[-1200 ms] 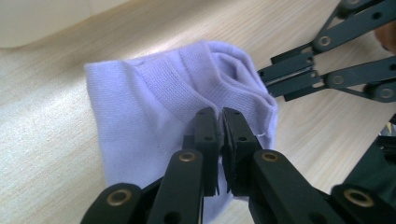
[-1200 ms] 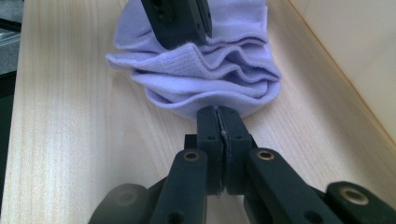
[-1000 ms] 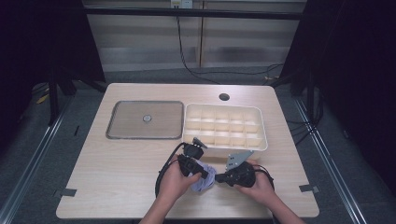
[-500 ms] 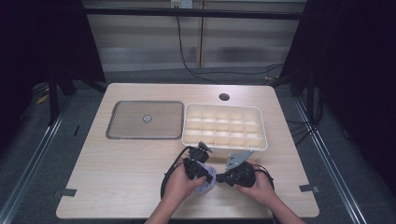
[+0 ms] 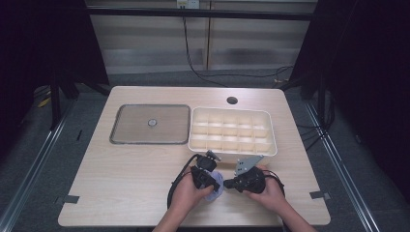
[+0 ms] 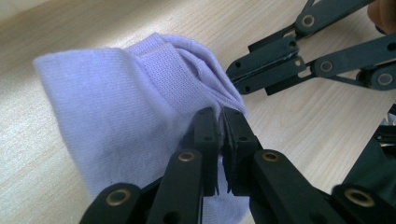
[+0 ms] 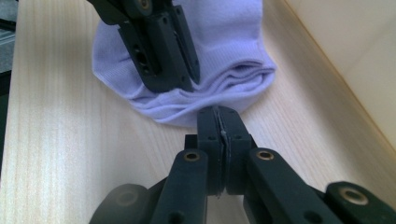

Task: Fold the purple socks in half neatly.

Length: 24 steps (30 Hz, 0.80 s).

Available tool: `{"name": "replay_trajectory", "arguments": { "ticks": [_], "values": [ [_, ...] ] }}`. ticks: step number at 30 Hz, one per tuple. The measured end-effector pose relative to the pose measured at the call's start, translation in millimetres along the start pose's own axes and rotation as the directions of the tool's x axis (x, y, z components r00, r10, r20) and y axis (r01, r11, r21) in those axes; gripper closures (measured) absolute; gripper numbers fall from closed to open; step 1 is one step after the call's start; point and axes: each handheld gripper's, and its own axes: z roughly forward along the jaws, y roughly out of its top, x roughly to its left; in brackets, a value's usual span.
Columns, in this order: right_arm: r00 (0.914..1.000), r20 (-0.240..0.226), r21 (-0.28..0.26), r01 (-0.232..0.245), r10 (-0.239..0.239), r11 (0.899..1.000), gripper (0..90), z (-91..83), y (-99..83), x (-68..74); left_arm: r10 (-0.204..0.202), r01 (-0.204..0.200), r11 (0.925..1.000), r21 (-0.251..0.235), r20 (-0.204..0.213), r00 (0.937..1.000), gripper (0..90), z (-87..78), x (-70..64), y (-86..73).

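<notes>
Sock (image 6: 126, 116) on table (image 5: 125, 179), near edge, in front of the tray (image 5: 233, 133).
Left gripper (image 6: 220, 122): jaws pinched on a sock fold. Right gripper (image 7: 218, 122): jaws closed, empty, tips just beside the sock's edge.

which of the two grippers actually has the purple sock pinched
The left gripper: its jaws clamp the sock. The right gripper is shut just short of it.

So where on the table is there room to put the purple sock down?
Bare wood lies on the table in front of the flat grey tray, left of the left gripper. It's crowded near the sock, both grippers and the divided box.
</notes>
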Motion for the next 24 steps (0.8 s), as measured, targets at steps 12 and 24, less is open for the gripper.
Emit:
{"name": "replay_trajectory", "arguments": {
  "ticks": [12, 24],
  "values": [
    [0.9998, 0.017, 0.001, 0.006, -0.006, 1.0, 88.5, -2.8, -2.7, -2.1, 0.012, -0.011, 0.9999, -0.008, 0.013, 0.9998, 80.7, -0.7, -1.5, -2.0],
    [0.9999, 0.007, -0.002, 0.009, -0.008, 1.0, 88.4, -2.6, -3.3, -2.8, 0.001, 0.0, 1.0, -0.008, 0.033, 0.9995, 73.9, -15.3, 2.2, -1.3]
  ]
}}
